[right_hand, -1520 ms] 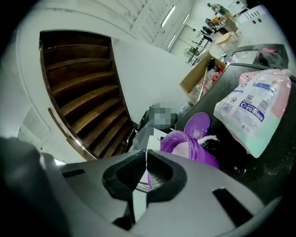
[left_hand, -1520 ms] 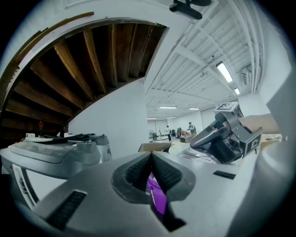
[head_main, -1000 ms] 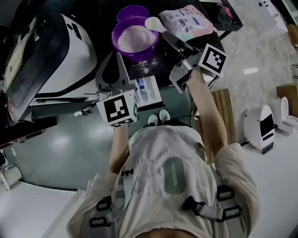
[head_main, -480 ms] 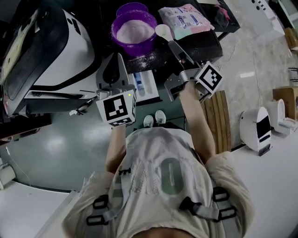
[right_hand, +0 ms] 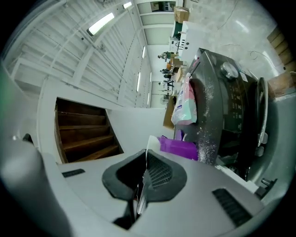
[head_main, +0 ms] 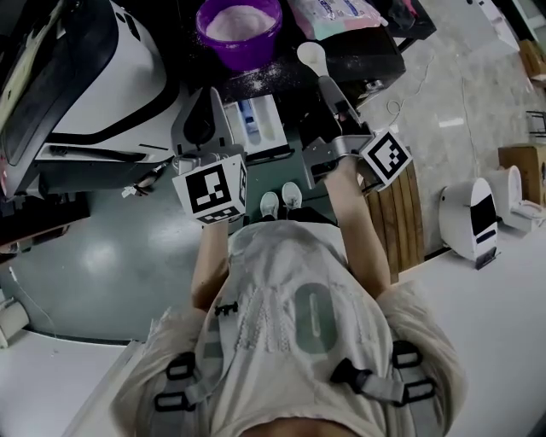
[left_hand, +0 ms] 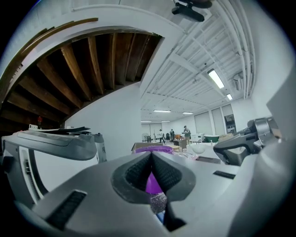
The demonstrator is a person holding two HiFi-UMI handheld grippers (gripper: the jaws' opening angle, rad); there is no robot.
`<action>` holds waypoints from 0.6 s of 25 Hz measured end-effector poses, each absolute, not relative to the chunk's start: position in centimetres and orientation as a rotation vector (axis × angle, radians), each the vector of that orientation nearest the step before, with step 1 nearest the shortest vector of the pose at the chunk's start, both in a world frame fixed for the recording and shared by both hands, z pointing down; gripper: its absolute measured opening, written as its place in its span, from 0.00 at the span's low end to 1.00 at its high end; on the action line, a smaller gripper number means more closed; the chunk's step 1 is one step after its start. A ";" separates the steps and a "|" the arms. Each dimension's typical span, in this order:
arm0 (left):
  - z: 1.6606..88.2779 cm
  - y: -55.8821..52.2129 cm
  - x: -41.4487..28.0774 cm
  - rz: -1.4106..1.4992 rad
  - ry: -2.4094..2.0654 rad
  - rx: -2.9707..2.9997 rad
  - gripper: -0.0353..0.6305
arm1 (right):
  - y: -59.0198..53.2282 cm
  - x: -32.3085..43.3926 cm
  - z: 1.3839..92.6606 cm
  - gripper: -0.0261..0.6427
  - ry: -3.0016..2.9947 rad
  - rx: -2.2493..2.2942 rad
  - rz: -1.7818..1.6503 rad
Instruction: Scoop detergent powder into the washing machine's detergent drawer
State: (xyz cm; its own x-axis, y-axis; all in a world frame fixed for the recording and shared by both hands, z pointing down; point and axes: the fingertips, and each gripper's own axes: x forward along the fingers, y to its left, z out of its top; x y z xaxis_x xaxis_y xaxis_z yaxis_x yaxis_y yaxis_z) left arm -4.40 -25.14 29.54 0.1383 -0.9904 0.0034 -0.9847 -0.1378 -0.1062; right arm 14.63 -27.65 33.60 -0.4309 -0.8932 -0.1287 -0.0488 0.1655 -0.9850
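A purple bowl [head_main: 239,26] of white powder stands on the washing machine's dark, powder-dusted top [head_main: 281,78]. Below it the detergent drawer [head_main: 260,128] is pulled out, showing a blue compartment. My right gripper [head_main: 325,83] is shut on the handle of a white scoop [head_main: 310,55], which hangs right of the bowl, above the machine top. In the right gripper view the scoop [right_hand: 149,147] shows edge-on between the pads, with the bowl [right_hand: 180,147] beyond. My left gripper [head_main: 212,96] is shut and empty just left of the drawer; its pads [left_hand: 138,171] meet, with the bowl [left_hand: 155,149] behind.
A pink and blue detergent bag [head_main: 337,15] lies right of the bowl. A large white and black machine [head_main: 85,77] fills the left. A wooden pallet [head_main: 401,218] and a small white device [head_main: 473,226] stand on the floor at right.
The scoop has drawn away from the bowl's rim, back toward me and to the right. The whole view has shifted, so the bowl now sits at the frame's top. The left gripper has barely moved.
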 end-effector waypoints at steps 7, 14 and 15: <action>29.9 -23.0 -5.2 -0.101 2.023 -2.314 0.09 | -24.0 15.4 35.9 0.06 1.598 -0.947 -1.382; 31.3 -21.3 -6.8 -0.116 2.045 -2.297 0.09 | -22.5 14.7 36.7 0.06 1.605 -0.941 -1.360; 31.4 -21.1 -7.1 -0.115 2.054 -2.291 0.09 | -22.4 14.4 36.7 0.05 1.605 -0.929 -1.364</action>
